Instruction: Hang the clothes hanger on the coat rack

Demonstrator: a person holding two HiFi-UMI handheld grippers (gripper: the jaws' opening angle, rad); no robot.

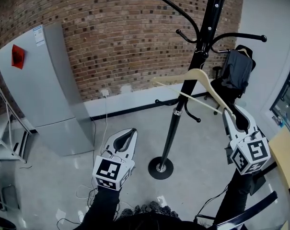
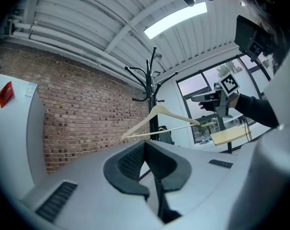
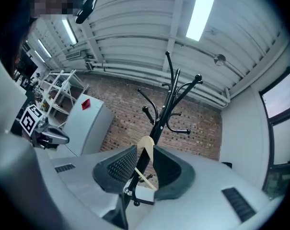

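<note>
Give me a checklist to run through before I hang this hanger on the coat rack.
1. Grip of the right gripper on the hanger: ok, shut on one end of it.
2. The left gripper out of the way: ok, held low, jaws together, nothing between them.
3. Free pegs on the coat rack: ok, those in view are bare.
4. Rack upright on its base: ok.
5. Hook lined up with a peg: cannot tell, the hook is lost against the rack's post.
</note>
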